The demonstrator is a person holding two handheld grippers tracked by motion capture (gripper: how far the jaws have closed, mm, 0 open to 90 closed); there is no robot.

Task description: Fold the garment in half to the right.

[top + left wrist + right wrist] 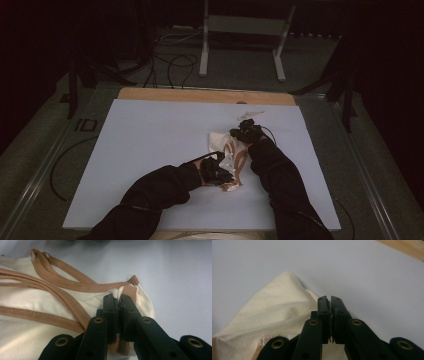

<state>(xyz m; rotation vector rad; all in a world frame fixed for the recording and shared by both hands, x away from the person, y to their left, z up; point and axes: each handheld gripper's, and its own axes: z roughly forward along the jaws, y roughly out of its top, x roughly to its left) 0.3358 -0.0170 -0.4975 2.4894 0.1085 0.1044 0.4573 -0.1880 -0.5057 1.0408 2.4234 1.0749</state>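
Note:
A cream cloth bag [218, 140] with tan straps [240, 162] lies crumpled on the white table top [150, 150], right of centre. My left gripper [226, 177] is at its near end. In the left gripper view the gripper [118, 297] is shut on the bag's [30, 297] tan-edged corner [130, 290], and the straps [62, 270] loop off to the left. My right gripper [245, 131] is at the bag's far end. In the right gripper view it [329, 298] is shut, and the cream bag [274, 305] runs in between its jaws from the left.
The white table top has a wooden strip [205, 95] along its far edge. A small pale scrap [250, 114] lies near that edge behind the right gripper. Beyond the table, cables [170, 65] and a white metal stand [242, 40] sit on the floor.

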